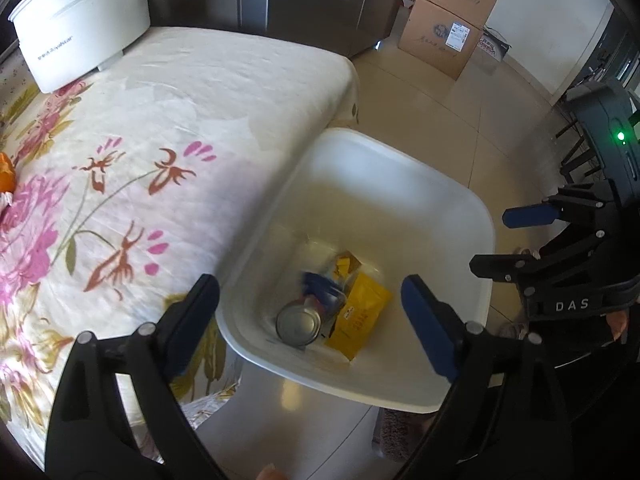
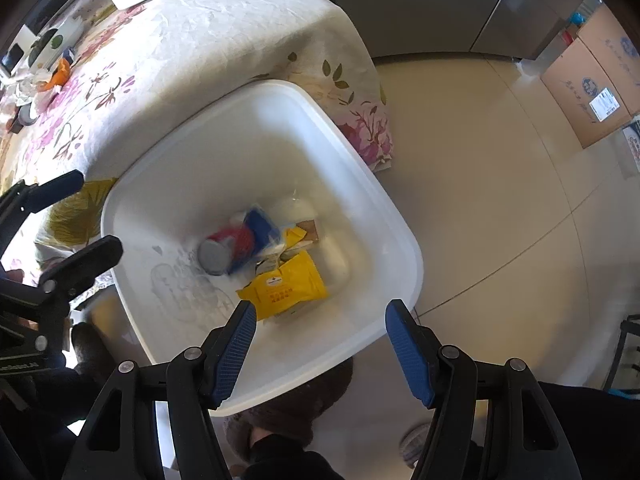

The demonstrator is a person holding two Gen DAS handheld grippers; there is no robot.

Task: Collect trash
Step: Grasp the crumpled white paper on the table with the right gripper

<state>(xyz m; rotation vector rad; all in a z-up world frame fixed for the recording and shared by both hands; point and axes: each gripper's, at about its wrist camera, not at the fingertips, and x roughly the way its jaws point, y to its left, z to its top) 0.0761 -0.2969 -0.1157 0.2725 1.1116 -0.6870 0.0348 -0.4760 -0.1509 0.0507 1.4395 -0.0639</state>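
A white plastic bin (image 2: 132,292) stands on the beige tiled floor (image 2: 500,220), just beside the corner of a table draped in a floral tablecloth (image 1: 180,92). In the bottom of the bin lie a silver-ended drink can (image 2: 218,256) on its side, a yellow packet (image 2: 286,286) touching it, and blue wrappers (image 2: 262,228) behind them. A white appliance (image 1: 80,28) sits at the table's far end. Two brown cardboard boxes (image 1: 444,32) are stacked on the floor well beyond the bin. Both grippers hang above the bin, the left gripper (image 1: 312,312) beside the right gripper (image 2: 320,344).
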